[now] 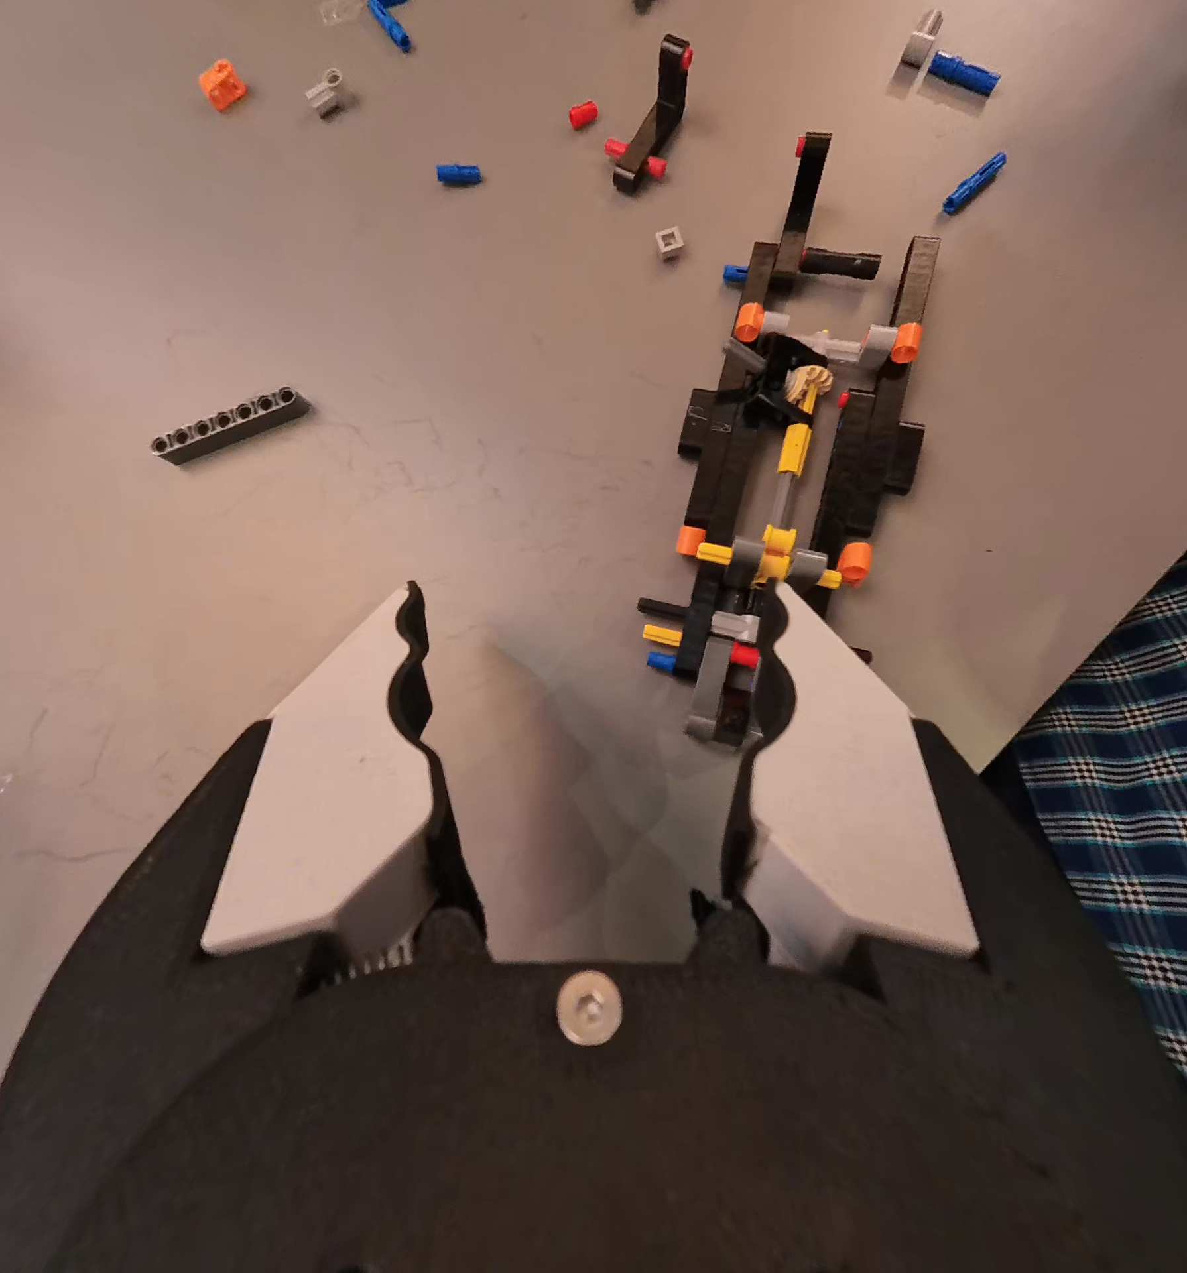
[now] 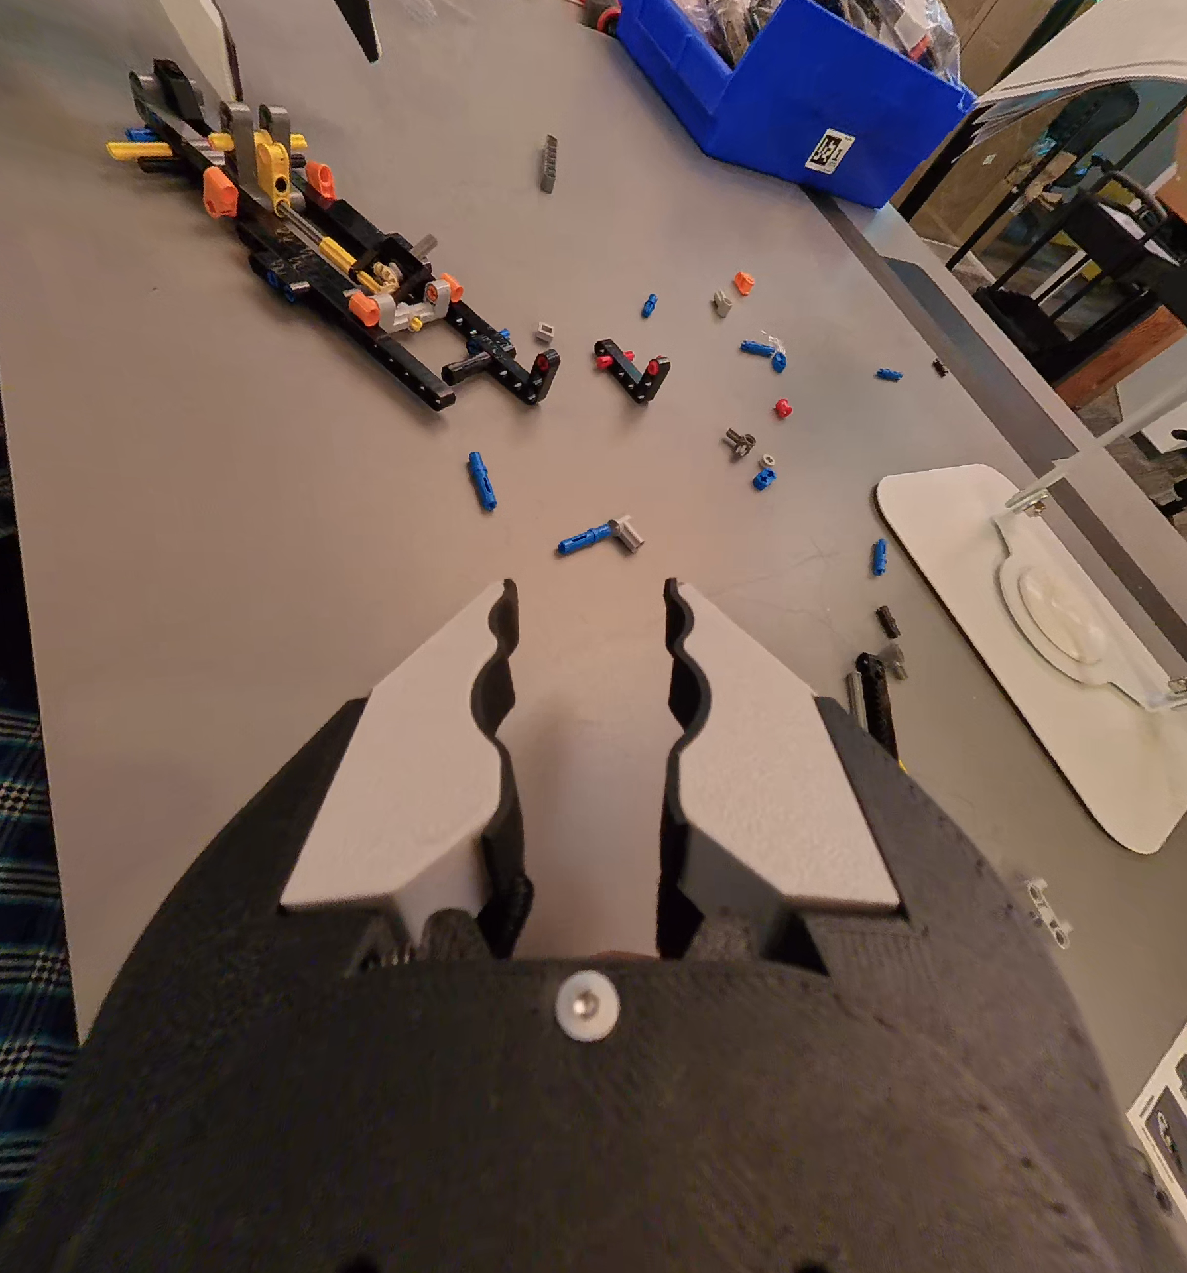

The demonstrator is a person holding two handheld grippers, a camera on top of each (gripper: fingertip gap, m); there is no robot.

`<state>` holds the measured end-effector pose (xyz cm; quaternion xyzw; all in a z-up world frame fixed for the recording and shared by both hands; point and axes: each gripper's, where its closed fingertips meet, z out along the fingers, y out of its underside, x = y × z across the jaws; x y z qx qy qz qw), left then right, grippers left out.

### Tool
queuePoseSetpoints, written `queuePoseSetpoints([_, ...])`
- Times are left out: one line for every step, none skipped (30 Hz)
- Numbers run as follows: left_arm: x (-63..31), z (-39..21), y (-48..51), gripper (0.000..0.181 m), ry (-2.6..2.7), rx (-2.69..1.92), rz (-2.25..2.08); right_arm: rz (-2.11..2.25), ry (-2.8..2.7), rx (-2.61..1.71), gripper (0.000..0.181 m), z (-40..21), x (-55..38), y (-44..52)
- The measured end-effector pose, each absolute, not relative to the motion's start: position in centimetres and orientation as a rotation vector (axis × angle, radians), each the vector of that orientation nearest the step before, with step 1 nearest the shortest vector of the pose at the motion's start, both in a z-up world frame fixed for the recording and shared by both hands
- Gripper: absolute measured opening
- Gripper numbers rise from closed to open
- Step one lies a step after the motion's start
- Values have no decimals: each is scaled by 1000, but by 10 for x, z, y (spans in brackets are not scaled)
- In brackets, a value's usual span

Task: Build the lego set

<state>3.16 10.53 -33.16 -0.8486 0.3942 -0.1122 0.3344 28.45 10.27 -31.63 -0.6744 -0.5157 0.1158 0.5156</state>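
Note:
A long black lego chassis with yellow, orange and grey parts lies on the grey table; it also shows in the right wrist view. My left gripper is open wide and empty, its right finger against the chassis's near end. My right gripper is open and empty, low over the table. A blue pin joined to a grey connector lies just beyond its fingertips. A black angled beam with red pins lies beside the chassis's far end.
Loose blue, red, grey and orange pieces are scattered over the table. A grey holed beam lies apart. A blue bin of bagged parts stands at the back. A white base with a clear stand sits right. Plaid cloth borders the table edge.

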Motion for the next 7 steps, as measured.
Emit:
queuePoseSetpoints([31, -331, 106, 94, 1025, -2213, -291, 277, -1241, -1620, 41, -317, 284, 103])
queuePoseSetpoints([31, -331, 107, 94, 1020, -2211, -292, 276, -1243, -1621, 41, -317, 284, 102])
queuePoseSetpoints([31, -330, 108, 94, 1015, -2208, -294, 275, -1244, -1621, 40, -317, 284, 102])
queuePoseSetpoints([31, -329, 109, 94, 1009, -2205, -294, 275, -1245, -1621, 40, -317, 284, 102])
queuePoseSetpoints([31, -328, 109, 94, 1006, -2204, -291, 275, -1245, -1621, 40, -317, 284, 102])
queuePoseSetpoints([30, -328, 110, 94, 1005, -2203, -287, 275, -1245, -1620, 40, -317, 284, 102])
queuePoseSetpoints([30, -328, 110, 94, 1003, -2203, -286, 275, -1245, -1620, 40, -317, 284, 102])
